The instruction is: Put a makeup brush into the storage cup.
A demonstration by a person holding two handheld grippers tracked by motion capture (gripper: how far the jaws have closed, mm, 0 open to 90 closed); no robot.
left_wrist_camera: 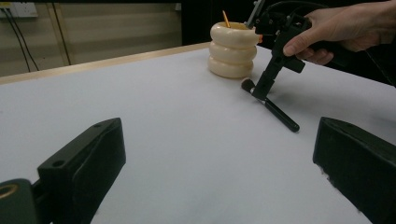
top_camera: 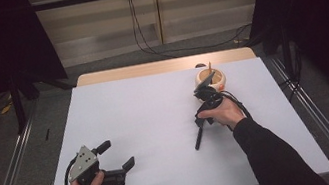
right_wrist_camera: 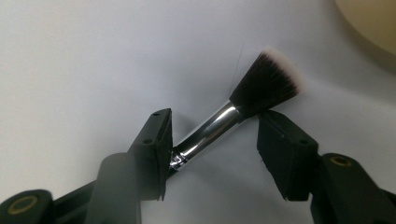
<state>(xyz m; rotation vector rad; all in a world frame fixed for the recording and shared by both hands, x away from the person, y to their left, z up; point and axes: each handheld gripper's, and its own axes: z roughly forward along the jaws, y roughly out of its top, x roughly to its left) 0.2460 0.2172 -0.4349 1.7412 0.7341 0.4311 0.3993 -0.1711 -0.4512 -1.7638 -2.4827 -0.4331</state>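
A makeup brush [right_wrist_camera: 210,128] with a black handle, a silver ferrule and white-tipped dark bristles lies flat on the white table [top_camera: 148,125]. My right gripper [right_wrist_camera: 215,135] points down over it, one jaw on each side of the ferrule. The brush lies slantwise in the gap, resting on the table, and the pads do not clamp it. From the left gripper view the brush handle [left_wrist_camera: 280,114] sticks out from under the right gripper [left_wrist_camera: 261,88]. My left gripper [top_camera: 119,154] rests open and empty at the near left.
A cream ringed holder [top_camera: 211,78] stands just beyond the right gripper near the table's far edge, with a thin orange stick [left_wrist_camera: 225,18] in it. Metal rails run along both sides of the table.
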